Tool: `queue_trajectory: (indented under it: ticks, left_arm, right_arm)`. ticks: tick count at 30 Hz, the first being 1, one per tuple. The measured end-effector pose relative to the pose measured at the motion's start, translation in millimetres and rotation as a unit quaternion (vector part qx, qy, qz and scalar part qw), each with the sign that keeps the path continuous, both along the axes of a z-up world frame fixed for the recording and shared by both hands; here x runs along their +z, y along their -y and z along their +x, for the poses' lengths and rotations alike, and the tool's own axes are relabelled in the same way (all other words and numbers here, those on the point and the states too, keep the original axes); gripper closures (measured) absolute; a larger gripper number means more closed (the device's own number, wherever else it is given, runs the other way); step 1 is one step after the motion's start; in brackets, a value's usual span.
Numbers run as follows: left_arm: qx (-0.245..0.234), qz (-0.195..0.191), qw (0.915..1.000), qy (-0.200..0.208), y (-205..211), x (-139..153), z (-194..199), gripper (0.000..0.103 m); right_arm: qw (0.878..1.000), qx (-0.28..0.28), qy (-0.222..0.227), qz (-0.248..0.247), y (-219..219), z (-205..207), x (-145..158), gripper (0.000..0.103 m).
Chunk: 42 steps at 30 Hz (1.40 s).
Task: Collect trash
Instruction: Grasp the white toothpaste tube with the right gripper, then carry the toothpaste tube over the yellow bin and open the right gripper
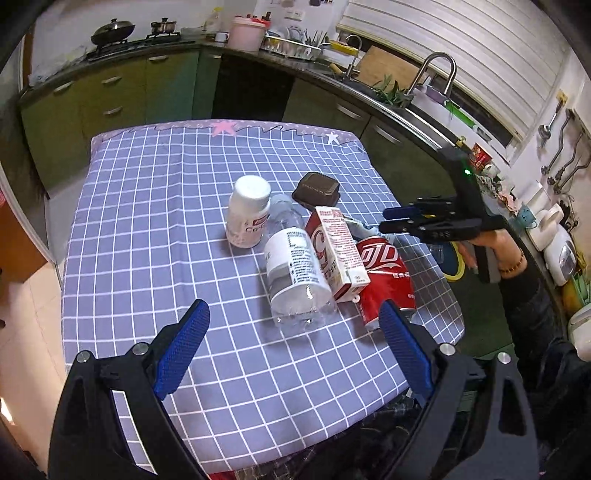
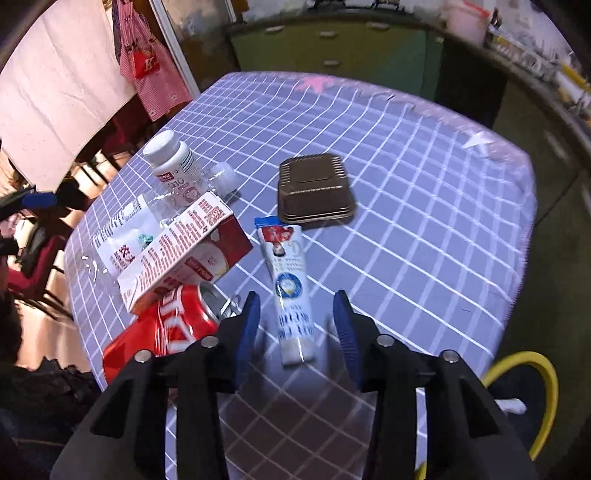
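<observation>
Six pieces of trash lie on the surface [image 1: 147,229], and we count one of each: a white pill bottle [image 1: 248,211], a clear bottle [image 1: 295,269], a carton [image 1: 338,251], a red can [image 1: 388,275], a brown tray [image 1: 317,190] and a tube [image 2: 291,284].

Only our right wrist view shows the tube whole, lying flat just beside the tray and apart from the carton; from the left wrist view it is almost wholly hidden behind the carton and can. That right view also shows a yellow-rimmed bin [image 2: 532,373] below the surface's edge, of which the left view catches only a sliver. Our left view alone takes in the kitchen behind: one sink tap [image 1: 437,70] and one pink bucket [image 1: 246,33] on the worktop.

We hold two grippers. Our left gripper [image 1: 293,314] is spread wide and holds nothing, above the near part of the surface, in front of the clear bottle. Our right gripper [image 2: 297,317] has its fingers apart and empty, one to each side of the tube's near end, with the can just to its left. The pill bottle stands upright; the clear bottle, carton and can lie on their sides, packed together, the carton resting on the can.
</observation>
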<state>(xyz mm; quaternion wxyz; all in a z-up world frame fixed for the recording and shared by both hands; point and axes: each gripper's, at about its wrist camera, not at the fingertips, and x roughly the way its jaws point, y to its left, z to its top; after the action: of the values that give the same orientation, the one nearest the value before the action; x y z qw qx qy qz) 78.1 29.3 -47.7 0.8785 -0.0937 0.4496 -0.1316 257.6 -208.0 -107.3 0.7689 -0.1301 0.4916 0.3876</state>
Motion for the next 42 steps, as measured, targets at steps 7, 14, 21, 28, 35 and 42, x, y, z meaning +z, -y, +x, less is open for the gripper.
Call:
queue_trajectory:
  ticks: [7,14,21,28,35,42]
  left_arm:
    - [-0.005,-0.003,0.9999,-0.013,-2,-11,-2,0.015]
    - [-0.011,-0.007,0.9996,-0.024,2,-19,1,0.015]
    - [-0.019,-0.003,0.9994,-0.028,9,-21,4,0.015]
    - [-0.023,0.0,0.9993,-0.031,14,-21,5,0.015]
    - [-0.036,0.006,0.9989,-0.028,23,-19,7,0.014]
    - [-0.045,0.013,0.9986,-0.024,30,-16,11,0.014]
  right_arm:
    - [0.999,0.016,-0.033,-0.005,-20,19,-17,0.072]
    - [0.998,0.028,-0.043,-0.019,-32,24,-31,0.077]
    - [0.999,0.027,-0.042,-0.009,-25,21,-29,0.083]
    - [0.998,0.025,-0.053,0.038,8,1,-6,0.083]
    - [0.998,-0.038,-0.013,0.048,76,-25,20,0.083]
    - [0.973,-0.228,0.018,-0.037,197,-19,-4,0.082]
